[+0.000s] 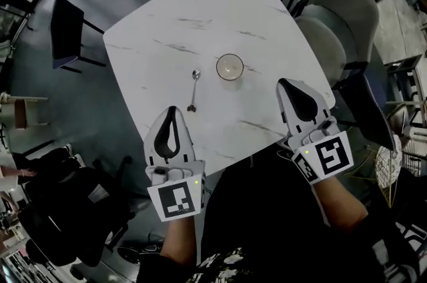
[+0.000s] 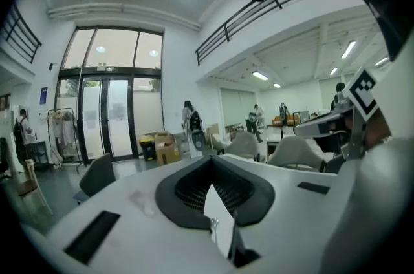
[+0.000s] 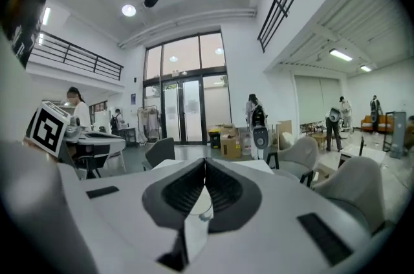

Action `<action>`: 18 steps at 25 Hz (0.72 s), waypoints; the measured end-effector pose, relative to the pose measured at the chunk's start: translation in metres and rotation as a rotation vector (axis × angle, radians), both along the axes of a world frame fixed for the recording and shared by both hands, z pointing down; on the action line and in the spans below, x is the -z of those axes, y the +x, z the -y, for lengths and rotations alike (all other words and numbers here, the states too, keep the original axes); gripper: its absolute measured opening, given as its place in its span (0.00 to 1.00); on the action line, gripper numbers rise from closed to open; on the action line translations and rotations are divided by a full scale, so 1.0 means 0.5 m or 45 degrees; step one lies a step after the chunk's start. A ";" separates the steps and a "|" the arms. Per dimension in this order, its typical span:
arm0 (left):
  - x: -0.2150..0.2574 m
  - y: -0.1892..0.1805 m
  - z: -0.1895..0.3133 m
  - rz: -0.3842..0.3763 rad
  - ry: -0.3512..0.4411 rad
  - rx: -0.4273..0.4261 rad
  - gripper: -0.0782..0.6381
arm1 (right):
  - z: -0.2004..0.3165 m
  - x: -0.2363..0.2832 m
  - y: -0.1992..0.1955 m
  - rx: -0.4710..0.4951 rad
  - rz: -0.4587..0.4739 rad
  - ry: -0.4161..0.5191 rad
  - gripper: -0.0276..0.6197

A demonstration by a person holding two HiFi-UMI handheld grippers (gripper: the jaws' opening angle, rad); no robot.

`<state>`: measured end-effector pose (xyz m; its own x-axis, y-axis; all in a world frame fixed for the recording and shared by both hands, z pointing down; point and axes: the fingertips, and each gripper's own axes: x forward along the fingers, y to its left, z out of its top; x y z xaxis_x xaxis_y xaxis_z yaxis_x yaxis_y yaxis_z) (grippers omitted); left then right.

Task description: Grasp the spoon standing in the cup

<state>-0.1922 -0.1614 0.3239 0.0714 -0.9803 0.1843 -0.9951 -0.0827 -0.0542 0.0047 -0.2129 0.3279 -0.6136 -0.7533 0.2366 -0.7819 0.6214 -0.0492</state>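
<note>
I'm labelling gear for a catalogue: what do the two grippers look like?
The left gripper and right gripper are white tapering shells with black ribbed pads. Each carries a cube with black-and-white square markers and a small green light.

— On the table (image 1: 167, 15)?
— Near the middle, a cup (image 1: 229, 67); just left of it, apart, a spoon (image 1: 194, 89) lying flat.
— At the near edge?
— Nearer than the spoon, the left gripper (image 1: 171, 111); right of the cup, the right gripper (image 1: 283, 83). Beyond the far right side, chairs (image 1: 347, 21).
</note>
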 end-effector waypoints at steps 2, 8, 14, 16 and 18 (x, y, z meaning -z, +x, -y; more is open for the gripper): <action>0.046 -0.002 -0.022 -0.013 0.058 -0.002 0.12 | -0.005 0.050 0.011 -0.017 0.007 0.074 0.14; 0.135 0.006 -0.066 0.011 0.202 -0.019 0.12 | -0.042 0.110 0.018 -0.063 0.032 0.155 0.14; 0.169 0.013 -0.104 0.037 0.238 0.045 0.12 | -0.067 0.154 -0.004 -0.005 0.069 0.222 0.14; 0.176 0.024 -0.106 0.021 0.248 0.056 0.12 | -0.072 0.161 0.001 0.004 0.074 0.224 0.14; 0.182 0.044 -0.112 0.018 0.245 0.052 0.12 | -0.081 0.172 0.013 0.011 0.073 0.230 0.14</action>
<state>-0.1701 -0.1055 0.2332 0.0293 -0.9996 -0.0058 -0.9965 -0.0287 -0.0787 0.0111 -0.1725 0.2418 -0.6290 -0.7749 0.0630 -0.7755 0.6311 0.0195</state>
